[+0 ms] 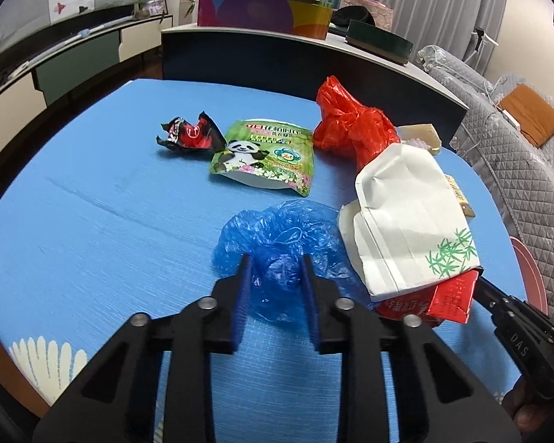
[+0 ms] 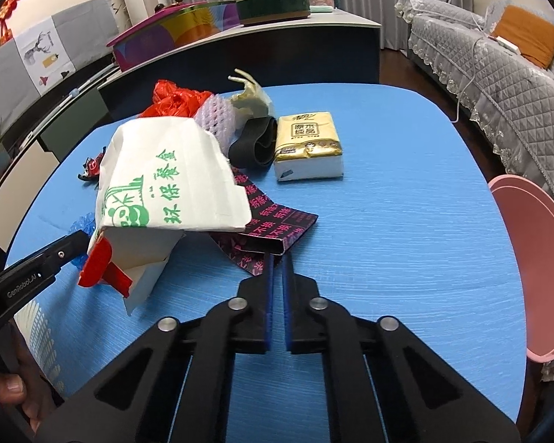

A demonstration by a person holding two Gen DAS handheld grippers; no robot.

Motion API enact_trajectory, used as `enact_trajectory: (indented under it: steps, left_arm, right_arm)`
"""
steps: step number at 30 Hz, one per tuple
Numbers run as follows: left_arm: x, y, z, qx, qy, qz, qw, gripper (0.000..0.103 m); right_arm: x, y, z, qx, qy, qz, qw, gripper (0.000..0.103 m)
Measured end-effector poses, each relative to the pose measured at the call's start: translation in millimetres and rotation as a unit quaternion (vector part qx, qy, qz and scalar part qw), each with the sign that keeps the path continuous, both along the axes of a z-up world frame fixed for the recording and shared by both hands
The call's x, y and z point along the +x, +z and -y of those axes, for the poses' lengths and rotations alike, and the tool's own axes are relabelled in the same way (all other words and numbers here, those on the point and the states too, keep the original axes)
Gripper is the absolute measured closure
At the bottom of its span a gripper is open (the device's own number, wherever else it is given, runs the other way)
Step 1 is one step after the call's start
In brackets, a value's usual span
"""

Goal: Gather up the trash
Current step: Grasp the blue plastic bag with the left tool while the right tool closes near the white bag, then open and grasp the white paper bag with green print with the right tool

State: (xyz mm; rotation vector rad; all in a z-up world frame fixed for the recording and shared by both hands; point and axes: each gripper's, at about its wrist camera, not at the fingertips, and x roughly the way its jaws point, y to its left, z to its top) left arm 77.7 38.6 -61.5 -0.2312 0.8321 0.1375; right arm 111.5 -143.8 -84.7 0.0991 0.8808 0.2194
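Observation:
My left gripper [image 1: 276, 264] has a crumpled blue plastic bag [image 1: 288, 229] pinched between its fingers, low on the blue table [image 1: 92, 221]. My right gripper [image 2: 277, 260] is shut on the near edge of a flat black-and-pink packet [image 2: 273, 221]. Between the two lies a white paper box with green print [image 2: 166, 181], tilted over a red packet [image 2: 99, 262]. Farther back are a red plastic bag [image 1: 351, 125], a green panda pouch [image 1: 266, 155] and a red-and-black wrapper [image 1: 192, 134].
A yellow tissue pack [image 2: 306, 144], a black band [image 2: 253, 144] and a white foam net [image 2: 218, 118] sit at the back of the table. A pink bin [image 2: 532, 258] stands off the right edge, before a grey sofa [image 2: 498, 85]. A dark counter [image 1: 314, 59] lies behind.

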Motion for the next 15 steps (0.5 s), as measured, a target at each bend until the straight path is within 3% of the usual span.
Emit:
enact_trajectory:
  steps: [7,9,13,15]
  left_arm:
    - [-8.4,9.7,-7.5,0.021,0.024,0.014,0.9994,0.084]
    - [-10.2,11.6,-10.8,0.024,0.035,0.015,0.9990,0.084]
    - [-13.9,17.3,-14.9,0.033,0.047,0.020,0.9982,0.084]
    - [-15.2,19.9,-16.2,0.041,0.049,0.025,0.9976,0.084]
  right_arm:
    - [-6.8,13.4,13.8,0.011,-0.024,0.018,0.999,0.103]
    - [-7.7,15.5,17.7,0.013,-0.032,0.020,0.999,0.099]
    - [-11.5,25.3,22.7,0.051,-0.030,0.034,0.998,0.097]
    - [-13.5,32.7,18.8,0.071,-0.017,0.046,0.996,0.077]
